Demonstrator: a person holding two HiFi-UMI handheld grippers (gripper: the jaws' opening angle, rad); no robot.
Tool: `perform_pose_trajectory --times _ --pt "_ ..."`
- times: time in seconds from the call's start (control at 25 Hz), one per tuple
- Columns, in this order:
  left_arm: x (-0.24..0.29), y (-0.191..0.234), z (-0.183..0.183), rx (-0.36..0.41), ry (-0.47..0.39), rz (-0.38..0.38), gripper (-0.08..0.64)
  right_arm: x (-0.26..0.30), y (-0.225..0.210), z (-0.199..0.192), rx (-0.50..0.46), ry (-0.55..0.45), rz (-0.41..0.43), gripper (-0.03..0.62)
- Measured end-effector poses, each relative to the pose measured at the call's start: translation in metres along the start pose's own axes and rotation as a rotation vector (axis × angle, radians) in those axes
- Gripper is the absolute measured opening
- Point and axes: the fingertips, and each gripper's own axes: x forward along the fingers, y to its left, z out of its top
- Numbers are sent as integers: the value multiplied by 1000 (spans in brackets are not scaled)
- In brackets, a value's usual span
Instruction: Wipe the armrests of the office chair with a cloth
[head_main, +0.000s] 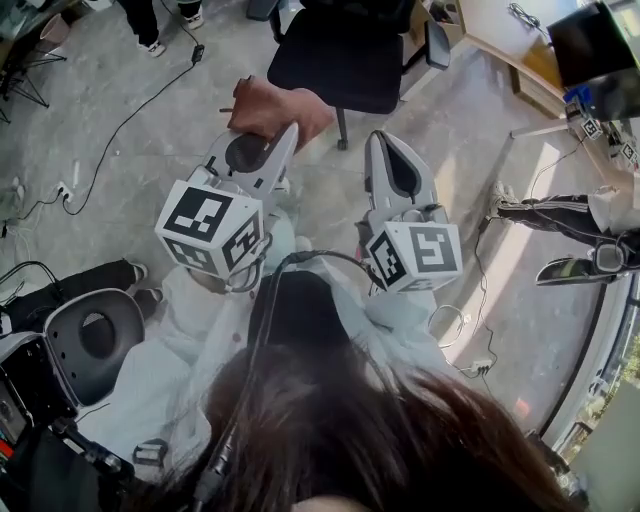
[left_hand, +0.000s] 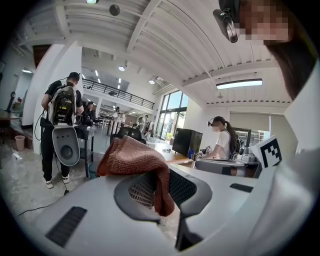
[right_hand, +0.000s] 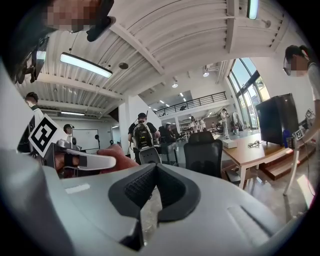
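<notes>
A reddish-brown cloth (head_main: 278, 108) hangs bunched from my left gripper (head_main: 266, 137), which is shut on it. In the left gripper view the cloth (left_hand: 131, 159) drapes over the left jaw, with a fold pinched between the dark pads of the left gripper (left_hand: 162, 192). The black office chair (head_main: 340, 50) stands just beyond the cloth, with one armrest (head_main: 436, 43) showing on its right side. My right gripper (head_main: 381, 142) is beside the left one, apart from the chair, shut with nothing in it. In the right gripper view the chair (right_hand: 202, 155) stands straight ahead of the right gripper (right_hand: 151, 186).
A wooden desk (head_main: 510, 50) runs along the upper right. A black cable (head_main: 120, 125) trails over the floor at left. A person's legs (head_main: 545, 212) are at the right and other people's feet (head_main: 150, 42) at the top left. A grey device (head_main: 95, 338) sits at lower left.
</notes>
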Motion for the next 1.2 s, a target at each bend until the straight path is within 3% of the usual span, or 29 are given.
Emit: perform_pose_trajectory --times 0.24,0.68,0.88,1.2 --pt "87 45 -7 -21 25 42 44 72 -67 -15 10 35 27 2" --pt "228 196 58 -23 87 27 44 276 -123 26 15 87 14 2" --pt "279 230 53 -57 132 30 44 324 -154 6 61 152 21 2" --pt "349 280 42 -102 206 107 43 397 -213 -5 96 209 81 2"
